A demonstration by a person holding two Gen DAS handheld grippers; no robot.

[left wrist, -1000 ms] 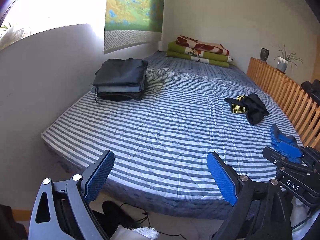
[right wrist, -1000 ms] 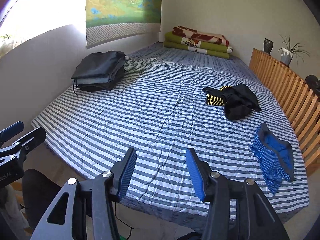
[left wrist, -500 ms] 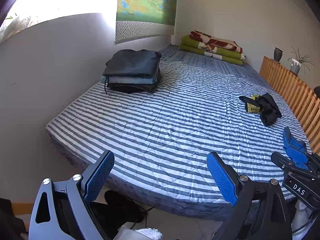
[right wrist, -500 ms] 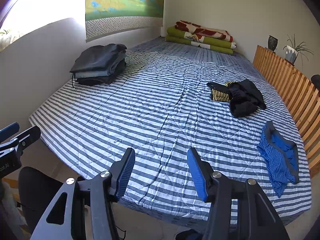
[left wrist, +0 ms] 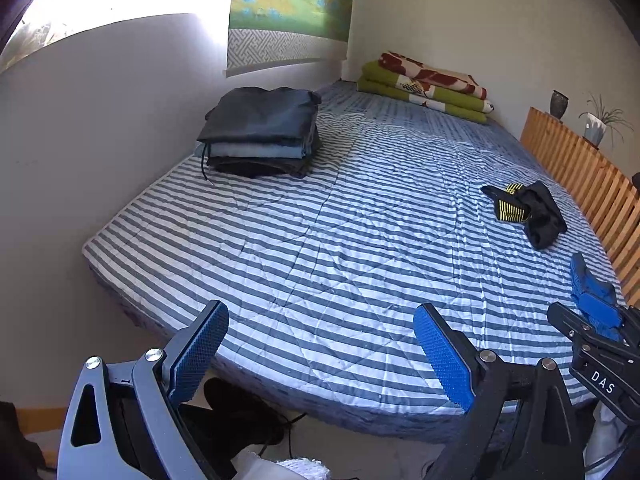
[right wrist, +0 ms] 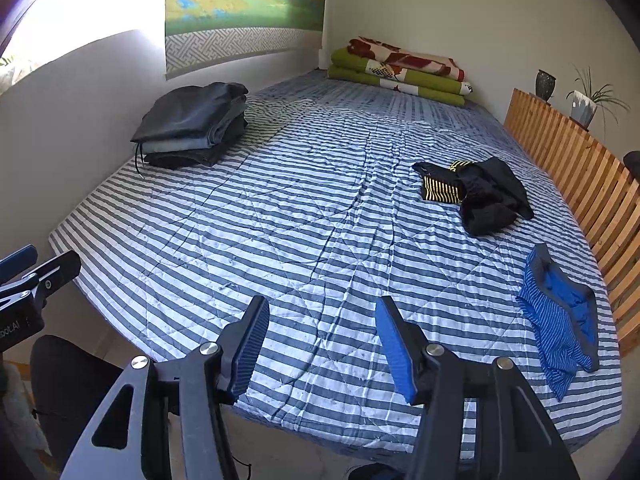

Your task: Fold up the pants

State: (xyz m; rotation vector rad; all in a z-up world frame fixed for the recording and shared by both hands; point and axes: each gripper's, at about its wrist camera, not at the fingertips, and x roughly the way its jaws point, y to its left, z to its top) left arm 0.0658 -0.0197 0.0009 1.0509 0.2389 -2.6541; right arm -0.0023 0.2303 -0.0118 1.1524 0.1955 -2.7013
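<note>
Left gripper [left wrist: 320,354] and right gripper [right wrist: 320,342] being held spread and empty over near edge of striped bed [right wrist: 304,216]. Folded stack [right wrist: 192,128] being kept far left; crumpled black pants [right wrist: 486,194] and blue garment [right wrist: 560,316] lying at right, probably awaiting folding.

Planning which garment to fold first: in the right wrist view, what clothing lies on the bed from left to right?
Stack of folded dark and grey pants → crumpled black garment with yellow-striped band → blue striped shorts.
</note>
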